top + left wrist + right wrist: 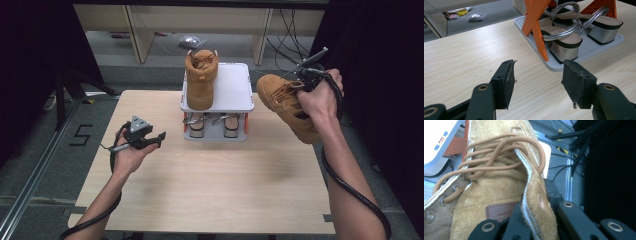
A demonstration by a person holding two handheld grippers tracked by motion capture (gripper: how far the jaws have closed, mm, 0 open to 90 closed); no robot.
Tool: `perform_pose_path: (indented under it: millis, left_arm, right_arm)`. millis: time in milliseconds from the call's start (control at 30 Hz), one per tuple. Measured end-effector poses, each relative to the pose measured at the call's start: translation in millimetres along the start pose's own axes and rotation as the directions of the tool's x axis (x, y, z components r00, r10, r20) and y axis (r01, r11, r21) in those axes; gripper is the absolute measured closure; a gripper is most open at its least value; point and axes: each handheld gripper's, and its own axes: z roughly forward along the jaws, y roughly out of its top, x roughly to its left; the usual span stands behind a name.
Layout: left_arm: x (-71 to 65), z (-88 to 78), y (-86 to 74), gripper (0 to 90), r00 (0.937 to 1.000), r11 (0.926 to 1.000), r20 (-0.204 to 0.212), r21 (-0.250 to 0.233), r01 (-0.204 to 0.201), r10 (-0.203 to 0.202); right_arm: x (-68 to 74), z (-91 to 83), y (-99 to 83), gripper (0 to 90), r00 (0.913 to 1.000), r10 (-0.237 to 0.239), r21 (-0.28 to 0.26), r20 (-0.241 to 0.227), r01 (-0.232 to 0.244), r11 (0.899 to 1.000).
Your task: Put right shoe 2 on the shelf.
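Gripping tan suede boot (289, 106) by collar edge, your right gripper (306, 84) holds it aloft beside rack's white top shelf (235, 87). Left gripper (156, 137) gapes empty over table (210, 185). Thin pinch; boot may swing, slip, clip shelved boot (201, 80).

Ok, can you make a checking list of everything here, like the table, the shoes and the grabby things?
Surface: wooden table, bare at the front.
Job's things: one tan boot stands on the rack's top shelf; second boot held in the air to the rack's right.
Clutter: silver sandals on the lower shelf.
Tools: left tool open, holding nothing; right tool shut on the second boot's collar.
Cables: one trails from each tool along the forearm.
Surroundings: wrapped packet on the floor behind.
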Motion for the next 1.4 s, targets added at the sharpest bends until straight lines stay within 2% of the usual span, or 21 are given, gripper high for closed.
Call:
perform_pose_path:
  millis: [433, 567, 600, 700, 733, 1000, 1033, 1133, 1233, 1400]
  left_arm:
    - [0.0, 0.5, -0.3, 42.3, 1.0000, 1.0000, 0.003, -0.001, 0.000, 0.000]
    - [-0.8, 0.6, -1.0, 42.2, 1.0000, 1.0000, 0.001, 0.001, 0.000, 0.000]
    - [-0.9, 1.0, -1.4, 42.2, 1.0000, 1.0000, 0.004, -0.001, 0.000, 0.000]
    - [-0.5, 0.7, -1.9, 42.0, 1.0000, 1.0000, 0.003, 0.001, -0.001, 0.001]
    - [-0.1, 0.6, -2.1, 42.0, 1.0000, 1.0000, 0.002, 0.002, -0.002, 0.002]
    - [1.6, -0.2, -3.4, 42.1, 1.0000, 1.0000, 0.003, 0.000, 0.004, -0.004]
    - [1.7, -0.4, -3.5, 42.1, 1.0000, 1.0000, 0.002, 0.001, 0.003, -0.003]
    - [1.6, -0.6, -4.2, 42.1, 1.0000, 1.0000, -0.002, 0.004, 0.001, -0.001]
    - [1.6, -0.2, -4.6, 42.1, 1.0000, 1.0000, -0.002, 0.004, 0.002, -0.002]
    - [2.3, -0.8, -4.1, 42.1, 1.0000, 1.0000, -0.001, 0.001, 0.000, 0.000]
  right_arm:
    - [0.8, -4.9, 14.8, 85.8, 1.0000, 0.004, -0.019, 0.007, -0.004, 1.000]
    - [4.7, -8.7, 20.0, 85.8, 0.9999, 0.007, -0.028, 0.011, -0.007, 1.000]
    - [5.2, -9.5, 23.3, 85.8, 1.0000, -0.008, -0.036, 0.004, 0.008, 0.999]
    - [10.5, -12.1, 27.3, 85.8, 0.9999, 0.010, -0.042, 0.007, -0.009, 0.999]
    - [9.9, -11.9, 28.8, 85.7, 0.9999, -0.011, -0.051, -0.003, 0.011, 0.999]
    - [18.4, -14.2, 38.4, 85.7, 1.0000, -0.005, -0.055, -0.007, 0.005, 0.998]
    - [18.3, -14.0, 40.0, 85.7, 0.9998, -0.018, -0.059, -0.004, 0.018, 0.998]
    - [22.8, -15.9, 46.0, 85.7, 1.0000, 0.005, -0.055, 0.003, -0.005, 0.998]
    - [23.8, -17.2, 51.4, 85.7, 0.9999, -0.010, -0.066, -0.005, 0.010, 0.998]
    - [29.5, -18.9, 60.5, 85.8, 0.9999, -0.005, -0.070, -0.012, 0.004, 0.998]
